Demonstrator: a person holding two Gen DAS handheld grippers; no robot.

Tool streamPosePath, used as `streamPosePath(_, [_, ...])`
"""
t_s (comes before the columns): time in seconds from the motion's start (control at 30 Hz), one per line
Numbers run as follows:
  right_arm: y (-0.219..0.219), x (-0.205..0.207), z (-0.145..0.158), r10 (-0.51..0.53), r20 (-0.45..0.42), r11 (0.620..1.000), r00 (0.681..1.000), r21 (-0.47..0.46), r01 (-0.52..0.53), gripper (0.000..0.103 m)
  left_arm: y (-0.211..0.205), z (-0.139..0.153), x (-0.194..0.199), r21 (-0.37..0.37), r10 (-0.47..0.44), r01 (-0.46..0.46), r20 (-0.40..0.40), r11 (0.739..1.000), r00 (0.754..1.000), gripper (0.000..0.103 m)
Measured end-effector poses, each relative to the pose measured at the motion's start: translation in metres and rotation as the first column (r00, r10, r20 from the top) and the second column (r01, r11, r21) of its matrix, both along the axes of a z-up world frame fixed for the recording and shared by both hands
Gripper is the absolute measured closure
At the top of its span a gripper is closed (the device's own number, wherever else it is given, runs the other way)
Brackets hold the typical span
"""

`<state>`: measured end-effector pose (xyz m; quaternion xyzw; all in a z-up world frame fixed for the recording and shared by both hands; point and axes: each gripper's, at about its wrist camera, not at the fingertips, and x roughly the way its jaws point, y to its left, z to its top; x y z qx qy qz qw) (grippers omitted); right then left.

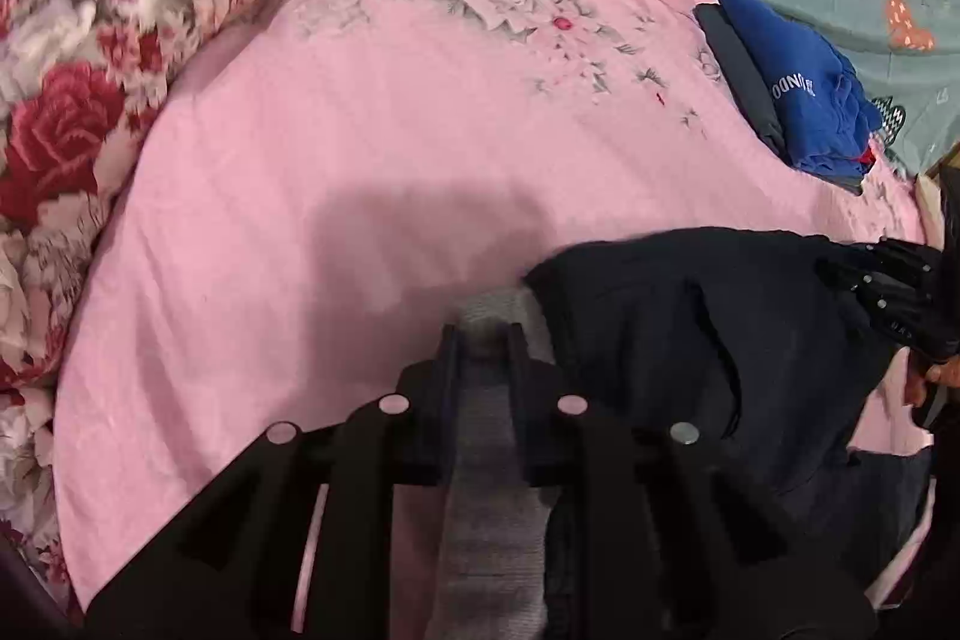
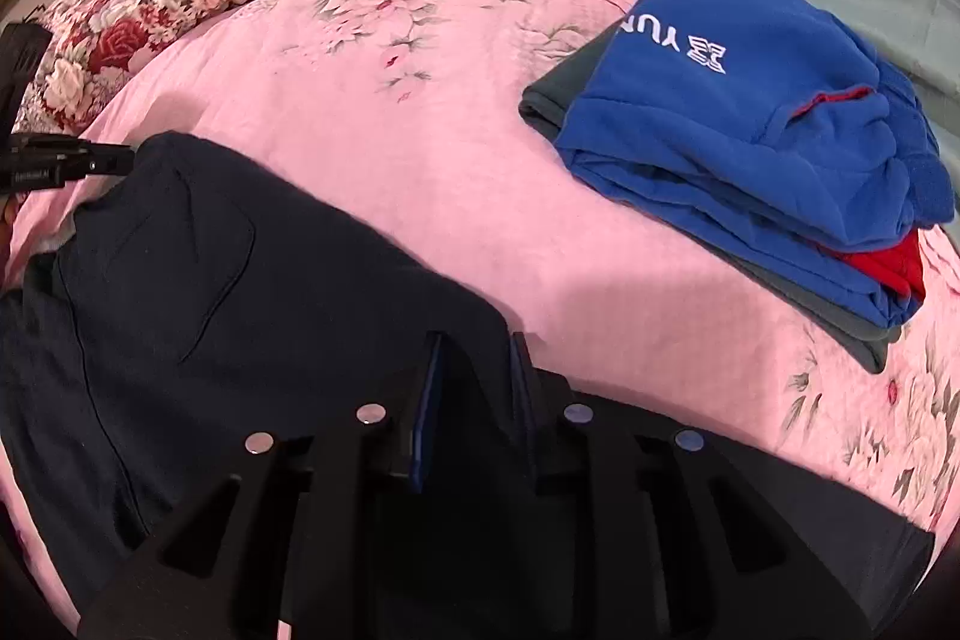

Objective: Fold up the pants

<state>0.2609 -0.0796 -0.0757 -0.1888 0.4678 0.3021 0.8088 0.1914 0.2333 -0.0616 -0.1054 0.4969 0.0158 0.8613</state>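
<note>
Dark pants (image 2: 240, 292) lie on pink bed (image 2: 420, 148). Left tongs (image 1: 483, 340) grip their grey lining, right tongs (image 2: 477, 358) grip the dark fabric edge; folded blue clothes (image 2: 750, 130) nearby.

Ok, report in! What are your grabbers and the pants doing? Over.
Left gripper shut on pants. Right gripper shut on pants too. Blue clothes pile off to the side, not blocking.

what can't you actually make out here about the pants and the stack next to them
- Pants legs and hems: cut off by the bottom edge and the right hand-held gripper, right wrist view.
- Garments under the blue fleece: only grey and red edges show.
- Fleece lettering: partly folded under, both views.
</note>
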Motion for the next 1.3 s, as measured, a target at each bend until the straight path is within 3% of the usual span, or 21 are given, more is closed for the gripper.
streamPosePath(0.07, [0.002, -0.002, 0.005, -0.012, 0.03, 1.0, 0.999, -0.014, 0.012, 0.096, -0.004, 0.003, -0.001, 0.011, 0.008, -0.008, 0.019, 1.0, 1.0, 0.089])
streamPosePath(0.2, [-0.008, -0.012, 0.031, -0.032, 0.084, 0.998, 0.996, 0.053, 0.028, 0.097, 0.004, 0.02, -0.003, -0.024, 0.04, -0.039, 0.074, 0.999, 0.996, 0.101])
streamPosePath(0.3, [-0.015, -0.031, 0.056, -0.021, 0.12, 0.996, 0.993, 0.087, 0.01, 0.098, 0.01, 0.033, -0.008, -0.068, 0.055, -0.049, 0.102, 0.997, 0.993, 0.102])
streamPosePath(0.57, [-0.035, -0.142, 0.11, 0.051, 0.263, 0.99, 0.963, 0.116, -0.084, 0.098, 0.003, 0.07, -0.061, -0.16, 0.041, -0.009, 0.192, 0.987, 0.981, 0.102])
streamPosePath(0.67, [-0.044, -0.198, 0.104, 0.086, 0.271, 0.988, 0.959, 0.104, -0.118, 0.098, -0.003, 0.072, -0.091, -0.191, 0.011, 0.027, 0.196, 0.981, 0.981, 0.102])
streamPosePath(0.77, [-0.052, -0.241, 0.075, 0.094, 0.205, 0.987, 0.974, 0.11, -0.119, 0.098, -0.009, 0.062, -0.121, -0.202, -0.016, 0.051, 0.171, 0.978, 0.985, 0.102])
streamPosePath(0.9, [-0.057, -0.277, 0.031, 0.079, 0.151, 0.989, 0.985, 0.109, -0.096, 0.098, -0.01, 0.038, -0.15, -0.233, -0.016, 0.042, 0.114, 0.971, 0.993, 0.102])
streamPosePath(1.03, [-0.063, -0.287, 0.016, 0.008, 0.142, 0.984, 0.99, 0.174, -0.032, 0.098, -0.002, 0.015, -0.163, -0.271, 0.008, 0.009, 0.06, 0.962, 0.998, 0.101])
streamPosePath(1.07, [-0.064, -0.288, 0.017, -0.006, 0.147, 0.981, 0.989, 0.191, -0.022, 0.098, 0.0, 0.013, -0.165, -0.291, 0.013, 0.005, 0.059, 0.957, 0.998, 0.098])
streamPosePath(1.13, [-0.066, -0.289, 0.02, -0.027, 0.159, 0.976, 0.987, 0.219, -0.008, 0.098, 0.0, 0.014, -0.167, -0.338, 0.016, 0.012, 0.08, 0.941, 0.997, 0.072])
streamPosePath(1.3, [-0.068, -0.291, 0.021, -0.048, 0.161, 0.972, 0.986, 0.235, 0.009, 0.098, -0.007, 0.025, -0.164, -0.434, 0.046, 0.006, 0.108, 0.901, 0.993, 0.027])
